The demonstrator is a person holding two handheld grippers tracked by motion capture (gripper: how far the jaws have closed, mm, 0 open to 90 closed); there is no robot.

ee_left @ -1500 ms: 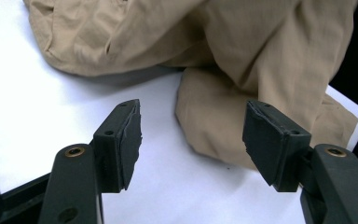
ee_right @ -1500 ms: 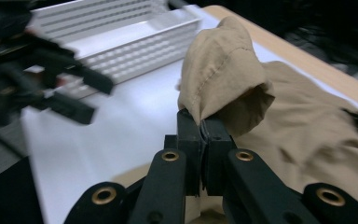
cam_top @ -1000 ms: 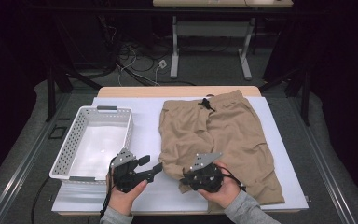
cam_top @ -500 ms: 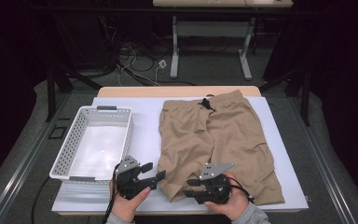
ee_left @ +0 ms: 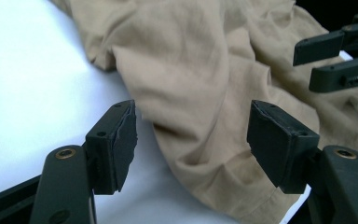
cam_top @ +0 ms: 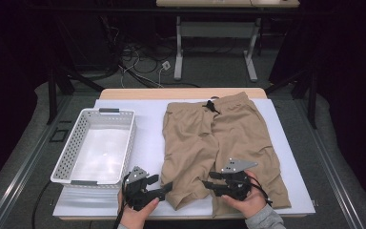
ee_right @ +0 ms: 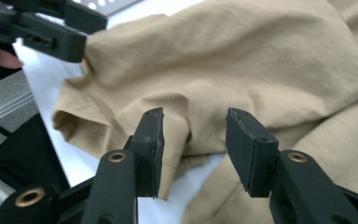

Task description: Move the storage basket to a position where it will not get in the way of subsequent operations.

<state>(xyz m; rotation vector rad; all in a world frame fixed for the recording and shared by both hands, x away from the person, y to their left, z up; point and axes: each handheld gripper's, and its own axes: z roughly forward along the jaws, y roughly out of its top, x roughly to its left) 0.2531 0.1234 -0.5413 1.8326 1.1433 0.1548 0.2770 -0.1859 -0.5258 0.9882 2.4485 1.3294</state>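
Note:
Tan shorts [cam_top: 219, 138] lie flat on the white table cover [cam_top: 147, 129], waistband at the far side. My left gripper [cam_top: 167, 187] is at the hem of the left leg, jaws open. In the left gripper view the left gripper [ee_left: 193, 140] has the crumpled hem of the shorts [ee_left: 205, 60] between its wide-apart pads, untouched. My right gripper [cam_top: 206, 183] points left over the gap between the legs. Its jaws have just been opening. In the right gripper view the right gripper [ee_right: 193, 144] has a fold of the shorts [ee_right: 261, 60] just beyond its parted pads.
A white perforated basket [cam_top: 71, 143] stands empty at the left of the table. The two grippers face each other a short way apart near the front edge. Bare white cover lies between basket and shorts. Dark floor, cables and table legs are beyond.
Both hands have drawn back toward the near edge. The left gripper has sunk to the hem. The right gripper has slid right and its jaws stand wider.

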